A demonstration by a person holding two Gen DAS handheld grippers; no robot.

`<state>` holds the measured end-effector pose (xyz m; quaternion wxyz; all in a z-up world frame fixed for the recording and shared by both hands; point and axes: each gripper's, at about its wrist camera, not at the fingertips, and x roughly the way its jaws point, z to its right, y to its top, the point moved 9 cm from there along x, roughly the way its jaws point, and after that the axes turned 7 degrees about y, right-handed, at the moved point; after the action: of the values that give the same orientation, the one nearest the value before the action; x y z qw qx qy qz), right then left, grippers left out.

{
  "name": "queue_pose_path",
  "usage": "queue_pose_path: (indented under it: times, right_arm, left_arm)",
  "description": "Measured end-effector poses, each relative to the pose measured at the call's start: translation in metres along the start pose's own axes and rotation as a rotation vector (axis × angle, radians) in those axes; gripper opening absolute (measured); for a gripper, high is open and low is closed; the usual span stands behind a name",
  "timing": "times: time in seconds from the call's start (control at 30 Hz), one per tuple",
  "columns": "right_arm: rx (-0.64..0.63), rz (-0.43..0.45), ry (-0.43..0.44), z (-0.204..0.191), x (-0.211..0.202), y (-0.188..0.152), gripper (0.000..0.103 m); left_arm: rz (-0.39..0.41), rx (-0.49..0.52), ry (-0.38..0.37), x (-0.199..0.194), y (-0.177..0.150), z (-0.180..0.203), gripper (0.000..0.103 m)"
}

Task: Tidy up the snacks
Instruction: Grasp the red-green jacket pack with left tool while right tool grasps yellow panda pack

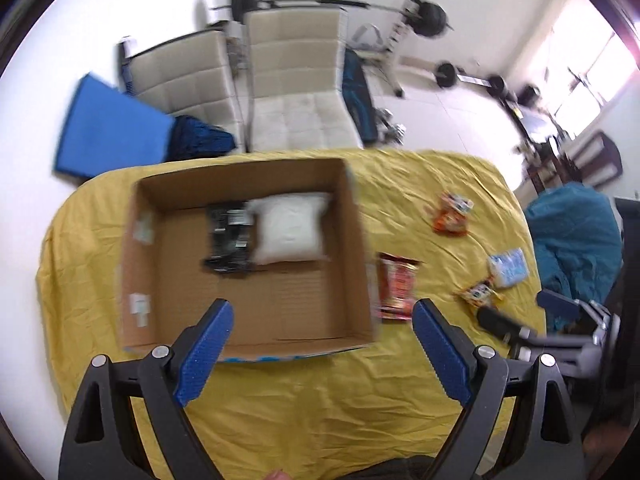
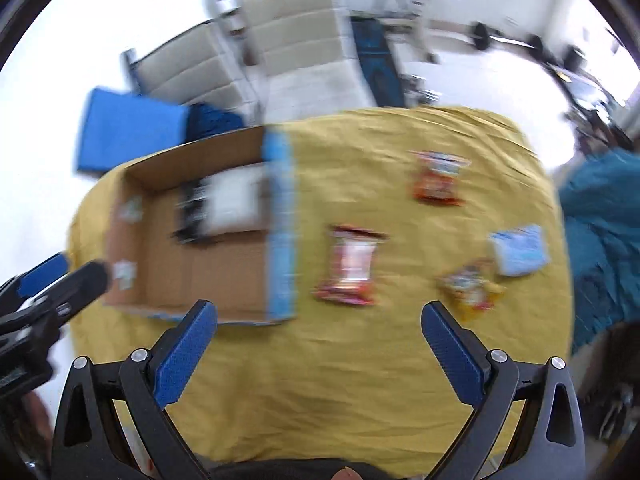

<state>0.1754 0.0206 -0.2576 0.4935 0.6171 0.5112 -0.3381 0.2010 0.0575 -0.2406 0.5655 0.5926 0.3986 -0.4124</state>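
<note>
A crumpled yellow cloth point(image 1: 320, 392) covers the tabletop. Beyond its far edge stand two cream padded chairs point(image 1: 296, 92), with a blue mat point(image 1: 108, 128) leaning at their left. A barbell point(image 1: 430, 16) sits racked against the wall.

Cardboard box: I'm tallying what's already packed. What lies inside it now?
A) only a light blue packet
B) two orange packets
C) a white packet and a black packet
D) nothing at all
C: the cardboard box holds a white packet beside a black packet; the other snacks lie out on the yellow cloth.
</note>
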Motion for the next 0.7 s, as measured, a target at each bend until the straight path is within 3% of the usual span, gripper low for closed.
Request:
queue_pose_path:
  times: [0.13,0.3,0.37,0.5,0.6,0.67,0.7]
  right_arm:
    - [0.115,-0.031,-0.078,0.102,0.003,0.001,0.103]
    - [0.128,-0.171,-0.111,0.200,0.047,-0.006,0.103]
    - [0.103,-0.206,-0.117,0.220,0.065,-0.007,0.103]
    - [0.051,-0.284,-0.112,0.241,0.109,-0.015,0.102]
    - [0.021,-0.342,-0.119,0.246,0.142,-0.024,0.086]
    - [-0.002,-0.374,-0.143,0.252,0.158,-0.029,0.058]
    - [-0.014,-0.390,-0.163,0.256,0.164,-0.032,0.054]
  left_arm:
    - [-0.057,0.123,0.014,0.044,0.011,0.072,0.092]
    - [-0.182,0.266,0.069,0.115,0.009,0.132,0.092]
    - [-0.245,0.270,0.085,0.146,0.010,0.143,0.091]
    - [-0.288,0.249,0.109,0.174,0.017,0.147,0.091]
    - [-0.319,0.264,0.115,0.191,0.014,0.153,0.091]
    - [-0.355,0.291,0.138,0.206,0.010,0.155,0.091]
    - [-0.373,0.299,0.147,0.213,0.007,0.154,0.091]
